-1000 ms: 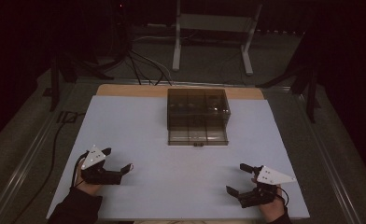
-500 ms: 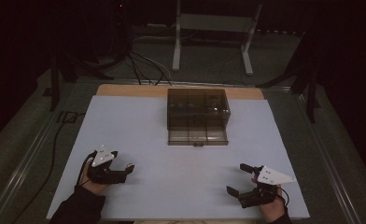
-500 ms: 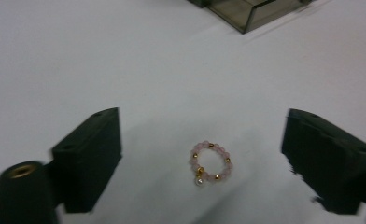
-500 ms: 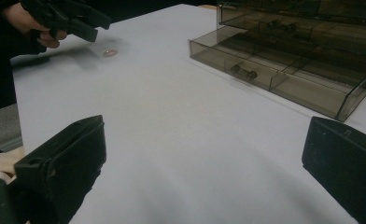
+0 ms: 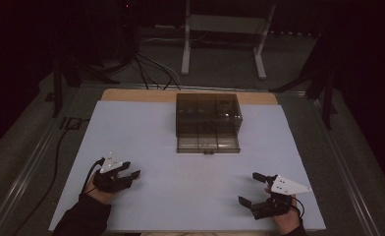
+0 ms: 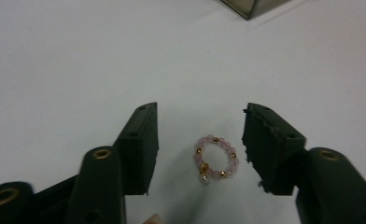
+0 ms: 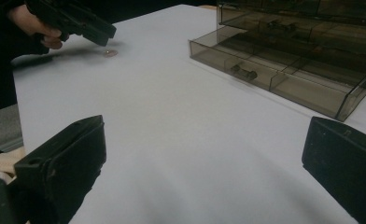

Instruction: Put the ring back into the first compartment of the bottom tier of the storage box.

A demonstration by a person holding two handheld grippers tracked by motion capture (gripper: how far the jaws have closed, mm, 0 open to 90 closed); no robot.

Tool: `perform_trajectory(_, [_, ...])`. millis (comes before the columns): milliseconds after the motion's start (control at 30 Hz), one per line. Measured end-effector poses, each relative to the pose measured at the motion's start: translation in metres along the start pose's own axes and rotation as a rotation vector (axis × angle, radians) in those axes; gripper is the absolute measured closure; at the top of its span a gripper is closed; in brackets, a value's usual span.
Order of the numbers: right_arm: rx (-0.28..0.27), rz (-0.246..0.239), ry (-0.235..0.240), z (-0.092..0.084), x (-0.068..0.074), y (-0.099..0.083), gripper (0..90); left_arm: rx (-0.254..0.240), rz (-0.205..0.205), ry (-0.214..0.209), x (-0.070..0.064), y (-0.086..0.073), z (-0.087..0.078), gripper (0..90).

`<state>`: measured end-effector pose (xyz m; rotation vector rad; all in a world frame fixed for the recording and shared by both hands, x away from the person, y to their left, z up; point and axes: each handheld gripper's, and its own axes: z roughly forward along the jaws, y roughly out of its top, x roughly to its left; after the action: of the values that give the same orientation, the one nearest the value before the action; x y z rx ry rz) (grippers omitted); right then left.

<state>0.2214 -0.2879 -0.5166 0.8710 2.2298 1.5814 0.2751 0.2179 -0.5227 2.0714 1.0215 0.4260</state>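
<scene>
A small ring of pink and gold beads with a pearl charm (image 6: pixel 215 158) lies flat on the white table. My left gripper (image 6: pixel 200 111) is open, one jaw on each side of the ring, neither touching it. In the high view this gripper (image 5: pixel 131 169) is low over the near left of the table. My right gripper (image 5: pixel 249 188) stands wide open at the near right, with nothing between its jaws (image 7: pixel 204 135). From the right gripper view, the bead ring (image 7: pixel 110 52) sits just under the left gripper (image 7: pixel 102 32).
A smoky transparent drawer box (image 5: pixel 207 115) stands at the middle back of the white tabletop (image 5: pixel 171 196), its bottom drawer (image 7: pixel 284 77) pulled out toward me. A cable runs along the floor at the left. A stand's legs sit beyond the table.
My left gripper has slid a little to the right and forward over the table. The right gripper has stayed put.
</scene>
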Motion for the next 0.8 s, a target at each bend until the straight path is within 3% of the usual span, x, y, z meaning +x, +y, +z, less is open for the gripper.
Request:
perform_trajectory(433, [-0.010,0.003,-0.005,-0.001,0.000,0.000,0.0,0.086,0.018,0.009,-0.001,0.001,0.012,67.3])
perform_trajectory(800, [-0.009,0.003,-0.009,-0.001,0.000,0.000,0.0,0.104,0.022,0.018,-0.001,0.004,0.015,75.0])
